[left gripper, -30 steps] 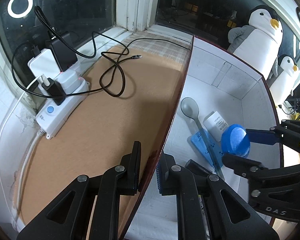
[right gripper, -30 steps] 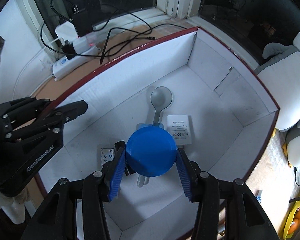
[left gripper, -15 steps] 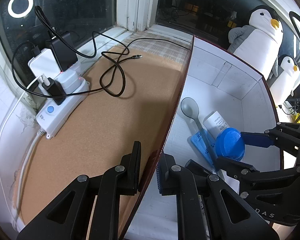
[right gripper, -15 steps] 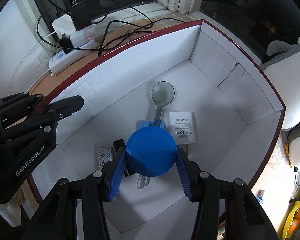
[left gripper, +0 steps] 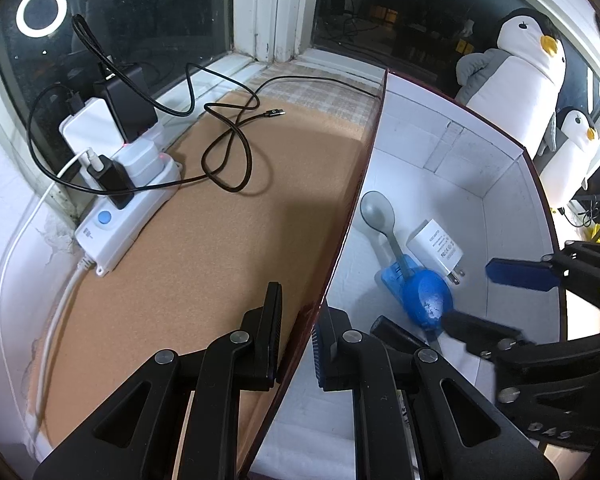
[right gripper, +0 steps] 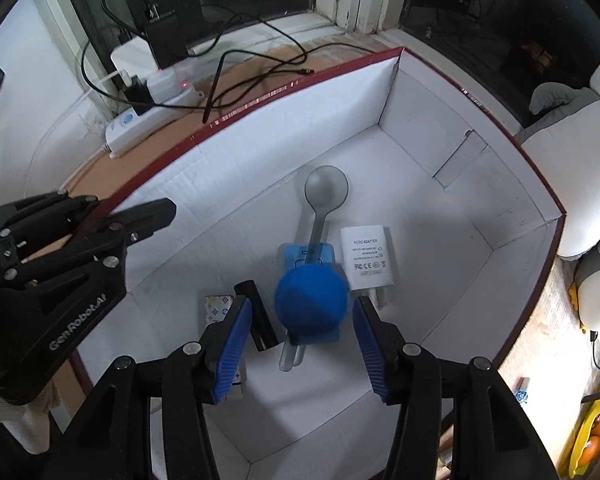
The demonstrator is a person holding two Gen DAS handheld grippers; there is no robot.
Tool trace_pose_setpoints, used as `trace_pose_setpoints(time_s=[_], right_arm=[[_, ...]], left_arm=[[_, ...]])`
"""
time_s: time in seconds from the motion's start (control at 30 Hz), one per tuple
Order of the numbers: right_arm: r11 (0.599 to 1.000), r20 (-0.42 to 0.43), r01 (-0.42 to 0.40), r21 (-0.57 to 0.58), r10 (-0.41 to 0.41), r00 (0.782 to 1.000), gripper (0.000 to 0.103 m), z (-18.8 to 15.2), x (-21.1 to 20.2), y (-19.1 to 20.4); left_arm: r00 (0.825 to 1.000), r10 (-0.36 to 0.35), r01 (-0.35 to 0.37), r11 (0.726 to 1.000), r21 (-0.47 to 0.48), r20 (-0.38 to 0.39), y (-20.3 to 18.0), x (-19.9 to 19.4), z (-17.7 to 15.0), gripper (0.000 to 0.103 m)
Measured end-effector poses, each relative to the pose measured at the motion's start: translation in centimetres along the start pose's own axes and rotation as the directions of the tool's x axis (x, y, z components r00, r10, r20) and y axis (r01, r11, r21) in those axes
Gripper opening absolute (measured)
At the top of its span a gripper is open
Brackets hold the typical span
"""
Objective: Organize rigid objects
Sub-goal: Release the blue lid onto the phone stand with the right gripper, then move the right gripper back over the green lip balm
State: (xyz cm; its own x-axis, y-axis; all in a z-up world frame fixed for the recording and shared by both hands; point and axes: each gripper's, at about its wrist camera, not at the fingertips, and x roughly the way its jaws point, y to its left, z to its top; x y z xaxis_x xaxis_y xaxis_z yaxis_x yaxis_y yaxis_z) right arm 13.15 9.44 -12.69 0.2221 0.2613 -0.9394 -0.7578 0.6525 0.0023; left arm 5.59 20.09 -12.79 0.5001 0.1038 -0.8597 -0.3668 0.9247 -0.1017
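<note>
Two tools at a box [right gripper: 260, 92]: right tool [right gripper: 302, 334] opening, blue lid [right gripper: 311, 300] loose between its fingers; left tool [left gripper: 298, 340] clamped on the box wall.

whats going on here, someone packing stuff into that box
Yes. A person with a two-finger tool in each hand is sorting small items into a white-lined box. The right tool is opening and has let go of a blue round lid, which sits apart from both pads, over a spoon and beside a white adapter. The left tool is clamped on the box's side wall.
</note>
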Motion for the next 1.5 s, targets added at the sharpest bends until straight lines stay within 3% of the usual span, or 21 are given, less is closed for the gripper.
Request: trace_pose_setpoints(time_s=[0.27, 0.6, 0.83, 1.03, 1.27, 1.5], right_arm=[[0.994, 0.116, -0.035, 0.107, 0.022, 0.993, 0.049, -2.3, -5.1, -2.6], [0.938, 0.188, -0.029, 0.346, -0.039, 0.981, 0.049, -9.8, -9.9, -10.9], [0.862, 0.114, 0.019, 0.506, -0.089, 0.989, 0.049, -16.2, -8.1, -16.4], [0.798, 0.057, 0.012, 0.603, -0.058, 0.997, 0.049, -19.9, -5.2, -19.2], [0.736, 0.04, -0.041, 0.675, 0.019, 0.999, 0.044, -21.6, -1.9, -20.5], [0.727, -0.006, -0.026, 0.686, 0.041, 0.999, 0.034, -21.4, 0.1, -20.4]], left_arm=[[1.0, 0.014, -0.014, 1.0, 0.008, -0.003, 0.0, -0.8, -0.6, 0.012], [1.0, 0.03, -0.03, 1.0, 0.002, -0.005, 0.1, -1.7, -1.3, 0.012], [0.999, 0.042, -0.042, 0.999, -0.004, -0.007, 0.3, -2.3, -1.9, 0.013], [0.999, 0.047, -0.047, 0.999, -0.008, -0.009, 0.3, -2.6, -2.2, 0.013], [0.999, 0.052, -0.052, 0.999, -0.007, -0.01, 0.2, -2.8, -2.5, 0.013], [0.999, 0.052, -0.052, 0.999, -0.007, -0.01, 0.2, -2.8, -2.5, 0.013]])
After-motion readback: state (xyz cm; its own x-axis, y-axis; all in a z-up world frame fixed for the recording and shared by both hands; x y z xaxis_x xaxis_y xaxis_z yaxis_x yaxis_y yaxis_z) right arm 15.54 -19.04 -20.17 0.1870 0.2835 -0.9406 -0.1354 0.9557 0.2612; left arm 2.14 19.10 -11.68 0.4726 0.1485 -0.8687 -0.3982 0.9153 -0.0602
